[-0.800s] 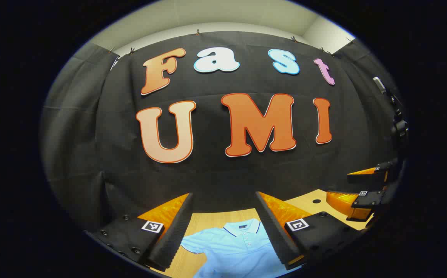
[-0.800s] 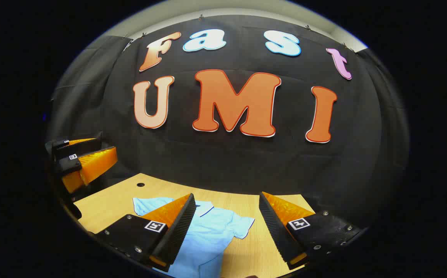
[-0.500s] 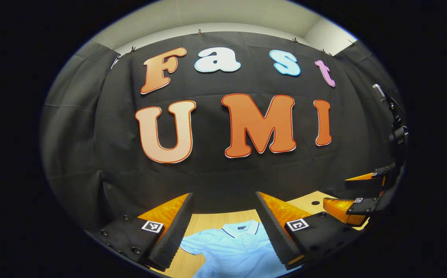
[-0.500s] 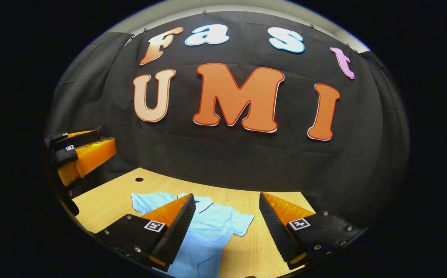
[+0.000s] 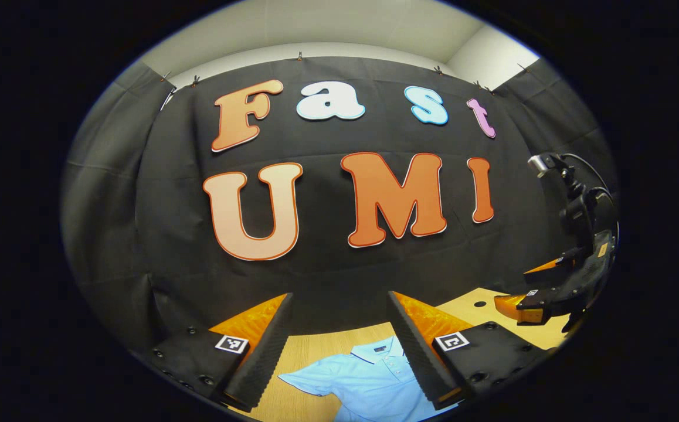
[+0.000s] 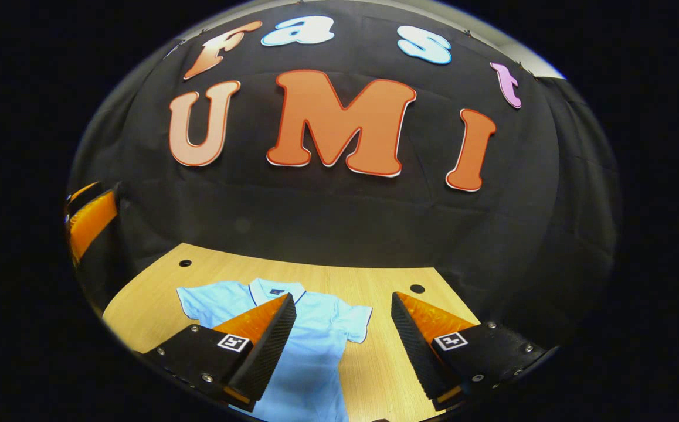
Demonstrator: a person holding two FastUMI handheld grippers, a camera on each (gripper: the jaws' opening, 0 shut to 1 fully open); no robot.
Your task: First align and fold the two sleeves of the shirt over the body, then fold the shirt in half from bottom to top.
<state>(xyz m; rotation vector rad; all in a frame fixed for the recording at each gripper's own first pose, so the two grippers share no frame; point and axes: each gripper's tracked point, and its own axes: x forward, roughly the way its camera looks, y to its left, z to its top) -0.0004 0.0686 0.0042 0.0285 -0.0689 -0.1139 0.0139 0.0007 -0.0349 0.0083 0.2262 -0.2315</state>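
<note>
On wood-grain table | flat pale-blue collared shirt | sleeves unfolded

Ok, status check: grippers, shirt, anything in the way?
Left gripper open, right gripper open, both above the table. Shirt flat, collar far side, sleeves spread, nothing folded. Nothing on the shirt.

A recording booth: black cloth wall beyond the jaws, wooden table with cable holes below them
</note>
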